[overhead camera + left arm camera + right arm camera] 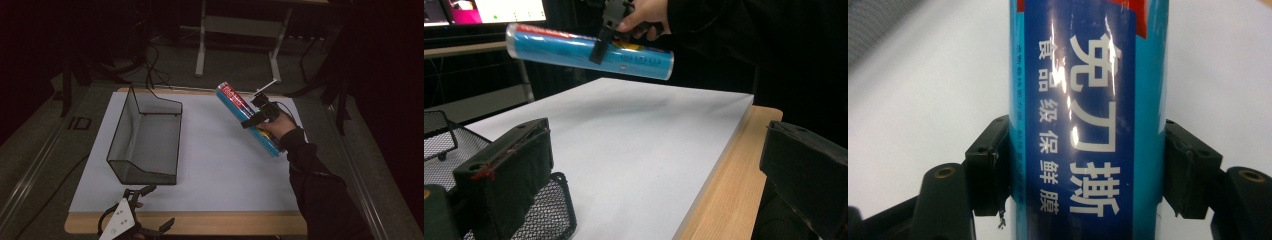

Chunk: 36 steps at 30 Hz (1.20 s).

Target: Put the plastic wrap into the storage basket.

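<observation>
Our right gripper (256,118) clamps a blue tube (247,119) above the white board (220,165).
Our left gripper (131,216), jaws apart, is half cut off near the mesh basket (145,137); the room behind is dark.

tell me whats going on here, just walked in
A person is working at a table with a gripper in each hand. The right gripper is clamped on a blue tube of cling film and holds it tilted in the air above the white sheet. The left gripper sits open at the near edge of the table, holding nothing. A black wire mesh basket stands on the left part of the sheet with nothing in it.
</observation>
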Each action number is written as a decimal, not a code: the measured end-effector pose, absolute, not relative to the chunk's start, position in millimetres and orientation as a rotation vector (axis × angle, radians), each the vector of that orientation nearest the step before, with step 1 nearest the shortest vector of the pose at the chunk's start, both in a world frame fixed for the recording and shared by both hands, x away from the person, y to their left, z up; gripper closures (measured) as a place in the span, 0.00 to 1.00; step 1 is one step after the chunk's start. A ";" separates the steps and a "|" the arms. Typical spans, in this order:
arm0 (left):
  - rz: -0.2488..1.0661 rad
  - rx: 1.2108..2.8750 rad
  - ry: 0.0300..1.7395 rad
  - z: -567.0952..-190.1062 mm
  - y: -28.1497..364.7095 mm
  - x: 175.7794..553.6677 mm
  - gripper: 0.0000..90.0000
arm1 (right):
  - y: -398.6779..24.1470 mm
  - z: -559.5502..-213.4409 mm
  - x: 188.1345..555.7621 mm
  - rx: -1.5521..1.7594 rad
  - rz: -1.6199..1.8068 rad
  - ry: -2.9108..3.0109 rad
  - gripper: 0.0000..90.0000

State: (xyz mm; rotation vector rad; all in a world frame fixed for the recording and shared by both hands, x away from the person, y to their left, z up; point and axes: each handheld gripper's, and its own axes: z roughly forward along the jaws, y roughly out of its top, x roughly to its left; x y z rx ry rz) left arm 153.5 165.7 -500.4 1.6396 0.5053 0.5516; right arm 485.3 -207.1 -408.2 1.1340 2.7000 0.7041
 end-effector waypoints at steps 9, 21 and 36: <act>0.552 1.642 0.502 -500.5 165.4 153.7 0.01 | -182.1 -392.1 475.5 1.142 0.881 2.651 0.36; 0.551 1.642 0.496 -500.2 165.6 153.6 0.01 | -143.9 -379.8 464.5 1.152 1.054 2.603 0.36; 0.550 1.637 0.496 -500.0 165.7 154.3 0.01 | -99.2 -369.7 449.0 1.251 1.266 2.436 0.36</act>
